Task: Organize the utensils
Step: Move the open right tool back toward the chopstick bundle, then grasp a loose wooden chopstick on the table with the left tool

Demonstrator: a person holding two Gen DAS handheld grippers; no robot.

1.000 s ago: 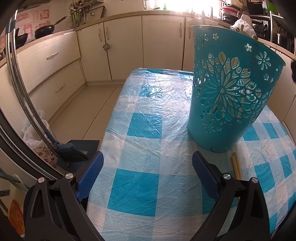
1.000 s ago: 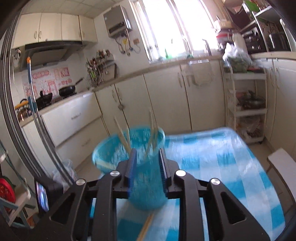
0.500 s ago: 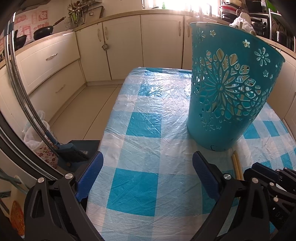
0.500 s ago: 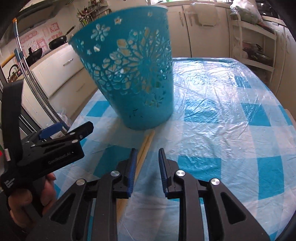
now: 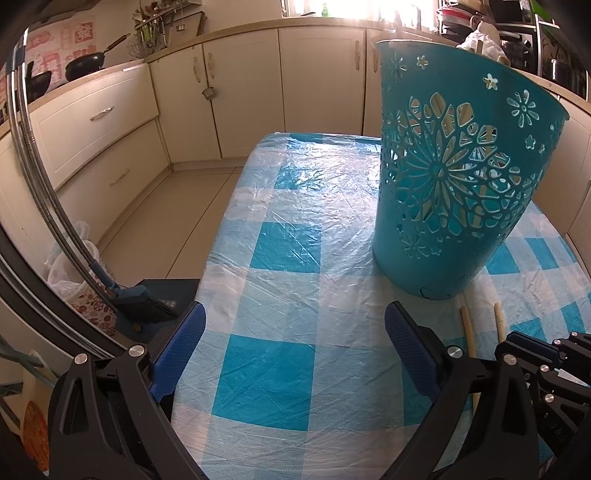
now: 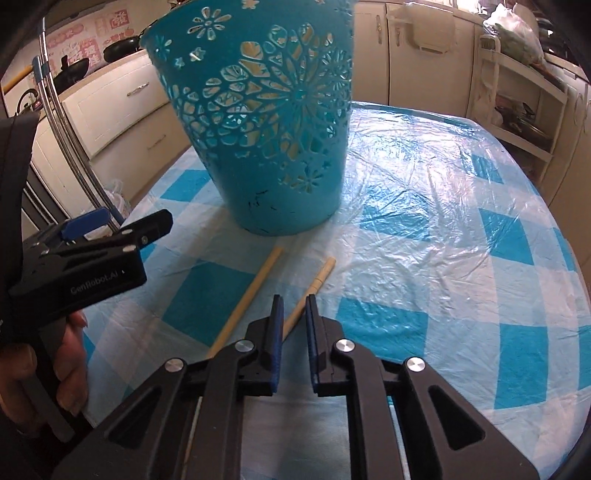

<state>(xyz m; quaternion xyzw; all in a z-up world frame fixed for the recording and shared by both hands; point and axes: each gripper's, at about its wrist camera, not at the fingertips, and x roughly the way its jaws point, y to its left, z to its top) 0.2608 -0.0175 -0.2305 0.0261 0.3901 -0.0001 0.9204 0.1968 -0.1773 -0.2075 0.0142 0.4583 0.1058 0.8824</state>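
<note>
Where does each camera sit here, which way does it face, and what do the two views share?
Left wrist: on the left gripper, jaws wide open, looking down over the table at the basket; the right gripper enters at lower right.
Right wrist: on the right gripper, jaws just closing around one chopstick, facing the basket; the left gripper and a hand show at left.
Shared: basket, table, both chopsticks.

Place: a home kitchen.
Cabinets: cream cupboards (image 5: 317, 85) and drawers (image 5: 96, 122) under a long counter (image 5: 177, 51).
Cookware: black frying pan (image 5: 90, 62) on the stove side; rack of utensils (image 5: 155, 27) by the wall.
Table: blue-and-white checked cloth (image 5: 295, 229) under clear plastic.
Floor: pale tiles (image 5: 162, 214).
</note>
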